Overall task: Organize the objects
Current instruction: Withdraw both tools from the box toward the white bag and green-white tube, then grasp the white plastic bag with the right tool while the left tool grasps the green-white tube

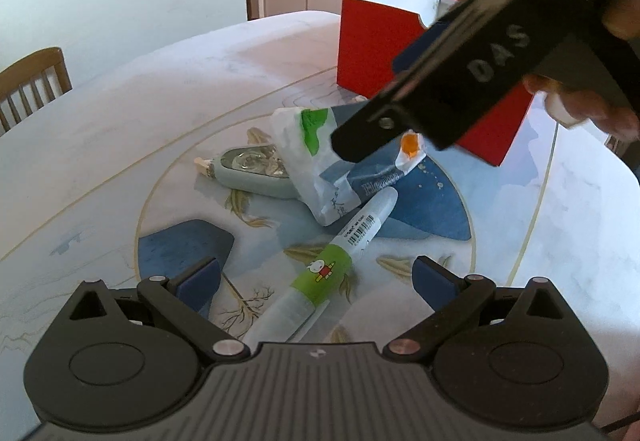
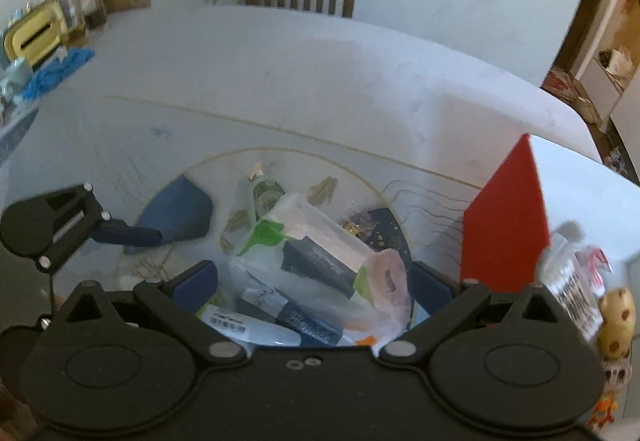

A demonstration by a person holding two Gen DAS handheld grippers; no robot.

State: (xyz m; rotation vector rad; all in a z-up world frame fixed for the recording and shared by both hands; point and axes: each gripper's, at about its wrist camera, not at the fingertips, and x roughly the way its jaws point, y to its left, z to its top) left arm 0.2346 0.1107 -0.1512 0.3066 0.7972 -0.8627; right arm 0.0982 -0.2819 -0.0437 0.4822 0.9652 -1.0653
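Lying diagonal, pen (image 1: 320, 273) cap toward packet (image 1: 320, 161); both tools (image 1: 316, 277) (image 2: 316, 281) released.

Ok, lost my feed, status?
Both tongs open: left over pen, right over packet. Red box behind.

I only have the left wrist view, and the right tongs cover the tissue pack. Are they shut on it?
Observer: No. The right tongs stand wide open, with the tissue pack between them.
Operator: Anything beyond that pack?
Observer: A small clear packet with gold bits lies on the table's dark blue patch.
Operator: And past the red box?
Observer: A yellow spotted figurine stands to the right of the red box in the right wrist view.
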